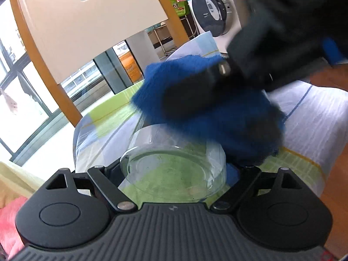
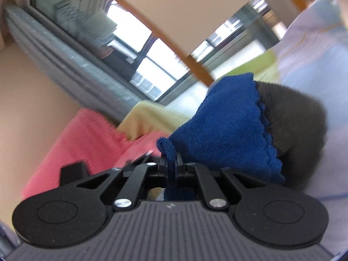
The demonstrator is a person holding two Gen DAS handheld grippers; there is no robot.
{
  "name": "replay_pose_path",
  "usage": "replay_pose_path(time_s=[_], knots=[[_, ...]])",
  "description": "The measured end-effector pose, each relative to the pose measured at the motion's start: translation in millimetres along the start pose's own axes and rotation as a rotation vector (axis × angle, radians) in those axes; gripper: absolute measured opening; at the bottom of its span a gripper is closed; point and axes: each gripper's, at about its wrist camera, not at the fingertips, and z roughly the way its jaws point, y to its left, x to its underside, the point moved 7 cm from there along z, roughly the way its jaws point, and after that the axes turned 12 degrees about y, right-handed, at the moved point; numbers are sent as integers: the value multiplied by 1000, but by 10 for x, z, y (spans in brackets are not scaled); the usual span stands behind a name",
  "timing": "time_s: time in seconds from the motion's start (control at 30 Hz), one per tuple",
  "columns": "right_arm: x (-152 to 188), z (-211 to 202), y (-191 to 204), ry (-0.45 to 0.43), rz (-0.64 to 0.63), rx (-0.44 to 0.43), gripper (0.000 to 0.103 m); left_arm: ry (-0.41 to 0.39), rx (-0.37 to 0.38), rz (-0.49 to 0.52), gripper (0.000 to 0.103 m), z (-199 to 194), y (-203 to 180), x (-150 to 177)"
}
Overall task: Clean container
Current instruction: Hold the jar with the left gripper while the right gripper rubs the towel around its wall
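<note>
Nearest to you, your left hand-held gripper [image 1: 174,171] is clamped across a clear glass container [image 1: 174,169], lying on its side with its base toward the camera and its open mouth pointing away, held over the green-and-blue checked cloth on the worktop [image 1: 315,134]. Keep that grip firm and level; glass is slick, and a sideways push from the wiping could twist it out of the pads.

Just beyond, your right hand-held gripper [image 2: 171,163] is pinched shut on a corner of the blue cloth [image 2: 228,126], whose grey reverse side shows. From the left view the cloth sits bunched against the container's upper far side. Work it around the wall in short strokes, pressing toward the left grip rather than across it, and gather more cloth if the corner starts slipping.
</note>
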Motion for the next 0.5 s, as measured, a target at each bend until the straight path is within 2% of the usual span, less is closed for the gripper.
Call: replay_pose_path(time_s=[0.07, 0.2, 0.4, 0.5], knots=[[-3, 42, -7, -3, 18, -24, 3, 4, 5, -10, 88, 20, 14, 4], [-123, 73, -74, -16, 13, -16, 1, 12, 20, -26, 88, 59, 32, 6], [-457, 95, -163, -80, -35, 85, 0, 12, 27, -32, 88, 112, 43, 3], [-625, 51, -240, -123, -56, 160, 0, 14, 89, -84, 88, 135, 96, -6]])
